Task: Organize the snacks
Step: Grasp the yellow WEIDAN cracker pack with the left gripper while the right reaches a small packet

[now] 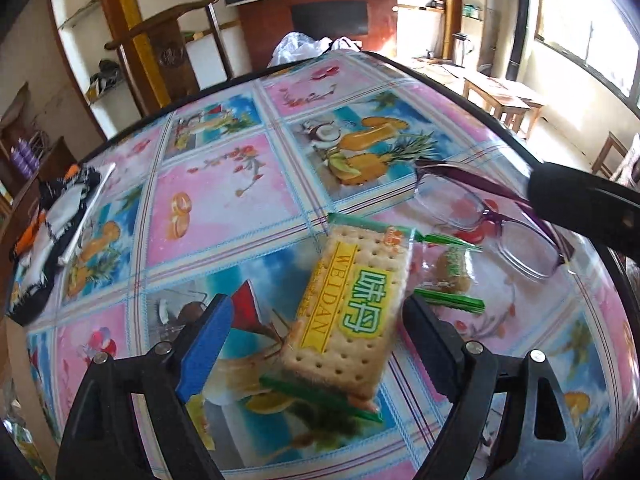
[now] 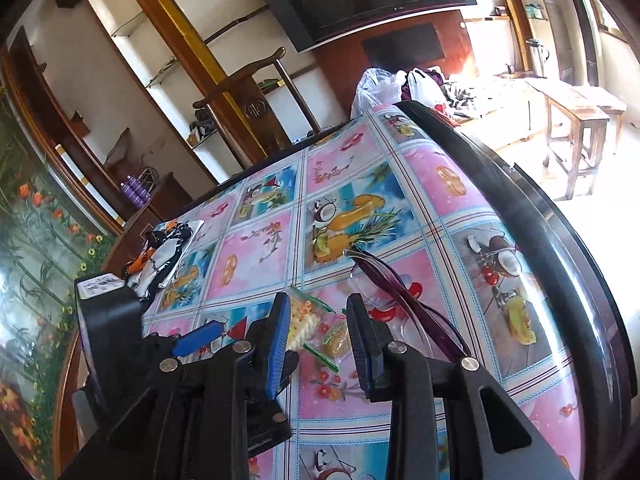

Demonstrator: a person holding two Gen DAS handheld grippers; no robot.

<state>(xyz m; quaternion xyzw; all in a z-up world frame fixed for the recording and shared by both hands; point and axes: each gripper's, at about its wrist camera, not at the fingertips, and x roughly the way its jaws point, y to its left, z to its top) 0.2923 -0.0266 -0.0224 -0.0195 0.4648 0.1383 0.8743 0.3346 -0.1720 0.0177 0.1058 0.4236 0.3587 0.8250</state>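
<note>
Your left fingers [image 1: 316, 344] stand wide apart, blue pad at 8 o'clock and black one at 4 o'clock, with the cracker packet [image 1: 352, 308] lying flat on the bench [image 1: 224, 200] between them, touched by neither. Just beside that packet, toward 2 o'clock, sits a smaller clear-wrapped snack [image 1: 450, 274] with green crimped ends. Purple-framed glasses [image 1: 492, 224] lie near it, further toward 2 o'clock.

Your right fingers [image 2: 318, 336] are also spread and grip nothing; through the gap you see the cracker packet [image 2: 302, 322] and the small snack [image 2: 338, 338] side by side on the bench [image 2: 460, 208]. The glasses [image 2: 400, 300] rest just beside your right-hand finger at 1 o'clock. A black-and-white cloth [image 2: 160, 264] lies well apart at 10 o'clock.
</note>
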